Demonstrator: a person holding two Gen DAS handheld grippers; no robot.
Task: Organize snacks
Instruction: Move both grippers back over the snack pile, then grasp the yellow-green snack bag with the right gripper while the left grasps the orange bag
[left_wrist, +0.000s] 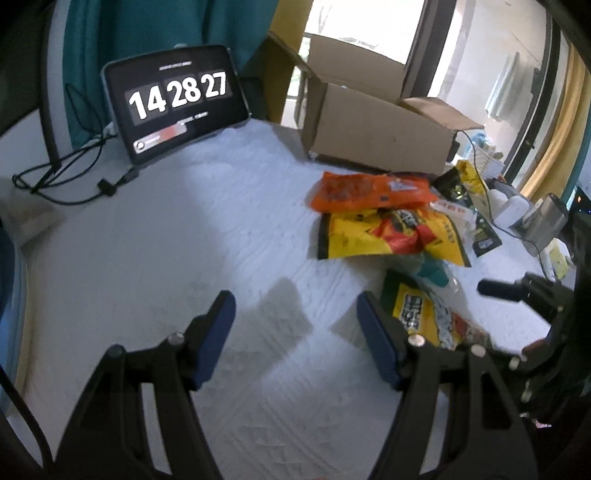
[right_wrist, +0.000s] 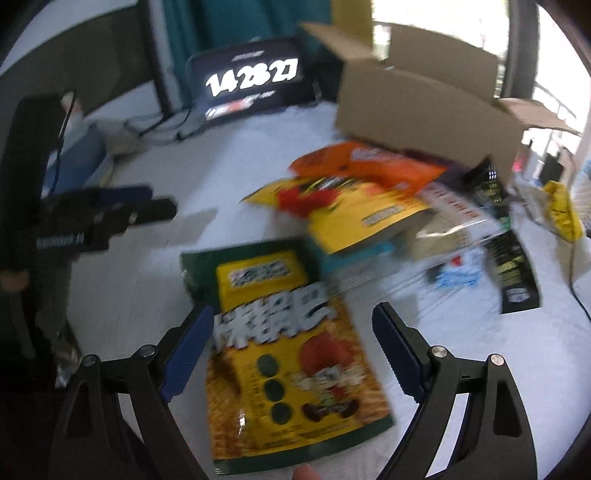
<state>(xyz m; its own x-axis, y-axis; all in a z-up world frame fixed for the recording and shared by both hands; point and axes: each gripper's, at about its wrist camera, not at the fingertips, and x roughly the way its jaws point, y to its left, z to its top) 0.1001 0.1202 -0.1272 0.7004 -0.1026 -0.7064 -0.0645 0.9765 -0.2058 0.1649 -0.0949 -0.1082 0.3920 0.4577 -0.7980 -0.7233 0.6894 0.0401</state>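
The white table (left_wrist: 166, 240) carries everything. The biggest thing on it is the open cardboard box (left_wrist: 373, 129), which sits at the far edge with its flaps up. Beside the box, toward the far left corner, a tablet (left_wrist: 173, 103) leans back and shows 14 28 27 in big white digits, and black cables (left_wrist: 74, 177) curl next to it. A pile of snack bags lies just in front of the box. The orange bag (left_wrist: 369, 192) is nearest the box and looks to lie partly on the yellow and red bag (left_wrist: 388, 236). A thin black packet (right_wrist: 515, 273) lies toward the right edge. Nearer the front edge, apart from the pile's top bags, lies the green and yellow bag (right_wrist: 284, 347). The right gripper (right_wrist: 291, 354) is over it with its 2 blue fingers wide apart, 1 on each side of the bag, and it grips nothing. The left gripper (left_wrist: 295, 339) is over bare table to the left of that bag, its fingers also spread wide with nothing between them.
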